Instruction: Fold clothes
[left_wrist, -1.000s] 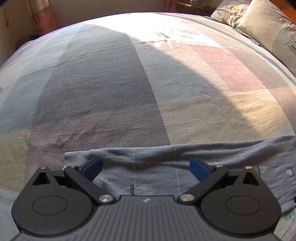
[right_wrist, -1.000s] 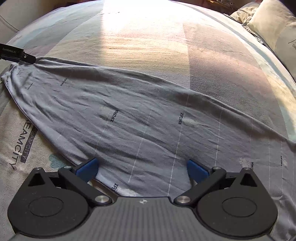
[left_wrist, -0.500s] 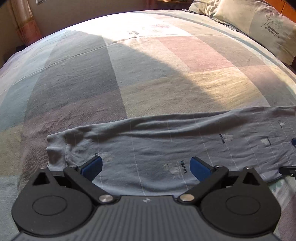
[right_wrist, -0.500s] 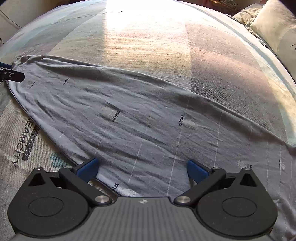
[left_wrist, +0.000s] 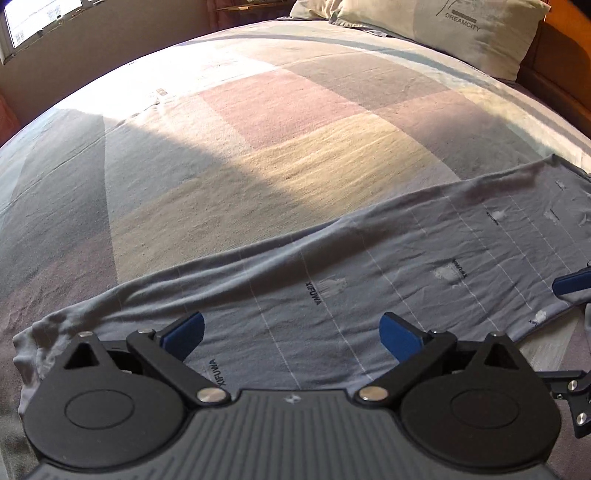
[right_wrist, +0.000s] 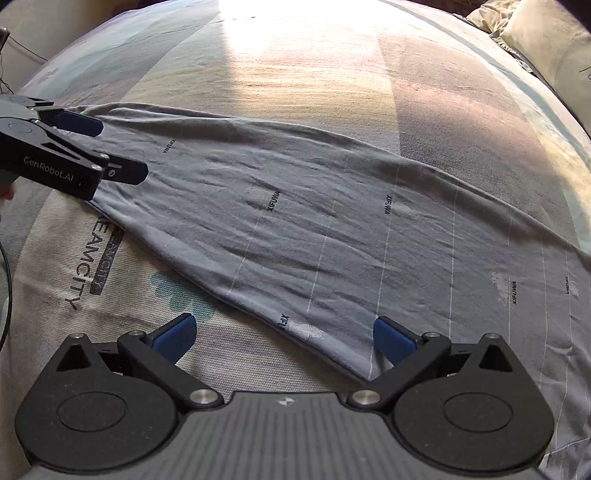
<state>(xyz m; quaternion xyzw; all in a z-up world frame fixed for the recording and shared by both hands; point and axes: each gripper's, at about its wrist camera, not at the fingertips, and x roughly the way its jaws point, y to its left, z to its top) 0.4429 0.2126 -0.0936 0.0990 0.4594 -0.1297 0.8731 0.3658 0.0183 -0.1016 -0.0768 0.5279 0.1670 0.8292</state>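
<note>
A grey shirt (right_wrist: 332, 229) lies spread flat on the bed (left_wrist: 258, 140). The left claw (left_wrist: 291, 332) is wide open over its left end, holding nothing. The right claw (right_wrist: 282, 332) is wide open at its near edge, holding nothing too

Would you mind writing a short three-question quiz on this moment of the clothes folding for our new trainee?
1. True or false: the left gripper is clamped shut on the grey garment.
2. Which word is printed repeatedly on the garment? A) XIFUWA B) DREAMCITY C) GenRobot
3. Fill in: the garment lies spread out on the ____.

Key
1. False. Its jaws stand open above the cloth, as do those of the right gripper.
2. A. DREAMCITY is on the pillow.
3. Bed: it rests on the patchwork bedspread.
</note>
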